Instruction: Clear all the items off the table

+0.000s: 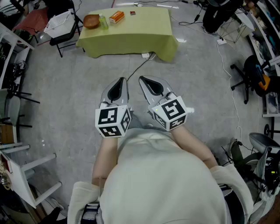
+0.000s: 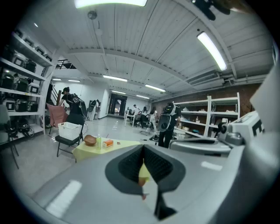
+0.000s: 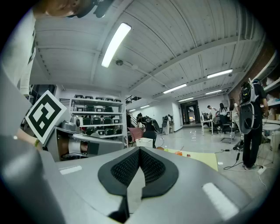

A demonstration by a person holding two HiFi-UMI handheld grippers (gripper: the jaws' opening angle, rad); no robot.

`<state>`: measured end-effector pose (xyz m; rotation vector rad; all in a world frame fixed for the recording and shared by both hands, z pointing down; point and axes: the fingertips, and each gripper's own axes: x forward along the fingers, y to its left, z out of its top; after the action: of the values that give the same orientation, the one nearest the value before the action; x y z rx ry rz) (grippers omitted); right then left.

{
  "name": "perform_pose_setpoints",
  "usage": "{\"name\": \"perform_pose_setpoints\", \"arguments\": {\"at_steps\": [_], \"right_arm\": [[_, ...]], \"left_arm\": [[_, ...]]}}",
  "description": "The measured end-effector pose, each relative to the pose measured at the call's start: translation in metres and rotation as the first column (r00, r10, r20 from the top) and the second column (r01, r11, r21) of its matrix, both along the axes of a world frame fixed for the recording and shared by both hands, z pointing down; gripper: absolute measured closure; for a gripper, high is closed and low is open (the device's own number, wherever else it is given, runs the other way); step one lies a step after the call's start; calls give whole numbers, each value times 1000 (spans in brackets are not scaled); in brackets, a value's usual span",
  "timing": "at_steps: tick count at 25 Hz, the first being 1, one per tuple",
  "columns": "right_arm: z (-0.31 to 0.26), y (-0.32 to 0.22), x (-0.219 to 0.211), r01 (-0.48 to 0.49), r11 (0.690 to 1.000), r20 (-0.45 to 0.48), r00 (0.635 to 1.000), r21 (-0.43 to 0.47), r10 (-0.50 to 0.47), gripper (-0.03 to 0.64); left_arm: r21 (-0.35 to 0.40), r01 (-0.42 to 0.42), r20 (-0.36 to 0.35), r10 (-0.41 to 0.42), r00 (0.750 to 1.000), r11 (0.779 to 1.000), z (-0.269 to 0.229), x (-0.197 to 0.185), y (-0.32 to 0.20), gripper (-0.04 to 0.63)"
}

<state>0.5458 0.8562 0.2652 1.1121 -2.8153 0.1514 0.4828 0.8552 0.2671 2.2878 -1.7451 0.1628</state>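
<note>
Across the room, a low table (image 1: 131, 37) under a yellow-green cloth carries a brown bowl (image 1: 91, 21), a green bottle (image 1: 103, 22), an orange box (image 1: 116, 17) and a small dark item (image 1: 132, 13). I hold both grippers side by side in front of my body, far short of the table. Nothing is between the shut jaws of the left gripper (image 1: 123, 80). My right gripper (image 1: 142, 79) is likewise shut and empty. The left gripper view shows its tips (image 2: 143, 148) meeting, with the bowl (image 2: 90, 140) and the box (image 2: 107, 142) far beyond. In the right gripper view, closed tips (image 3: 139, 151) hide part of the table (image 3: 199, 158).
A white basket (image 1: 61, 22) sits on a black chair left of the table. A black cable (image 1: 139, 66) runs over the grey floor from the table toward me. Chairs and stands line the right side, and white furniture (image 1: 24, 173) stands at my left. People stand in the distance.
</note>
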Motion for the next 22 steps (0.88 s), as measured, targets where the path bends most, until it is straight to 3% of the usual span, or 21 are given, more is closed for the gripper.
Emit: {"name": "perform_pose_setpoints", "arguments": {"at_steps": [11, 22], "right_arm": [[0, -6, -12, 24, 1000, 17, 1000, -18, -24, 623], [-2, -45, -42, 37, 999, 30, 999, -35, -35, 623]], "left_arm": [[3, 13, 4, -13, 1000, 1000, -1, -13, -7, 585], [-11, 36, -3, -36, 999, 999, 0, -44, -47, 585]]}}
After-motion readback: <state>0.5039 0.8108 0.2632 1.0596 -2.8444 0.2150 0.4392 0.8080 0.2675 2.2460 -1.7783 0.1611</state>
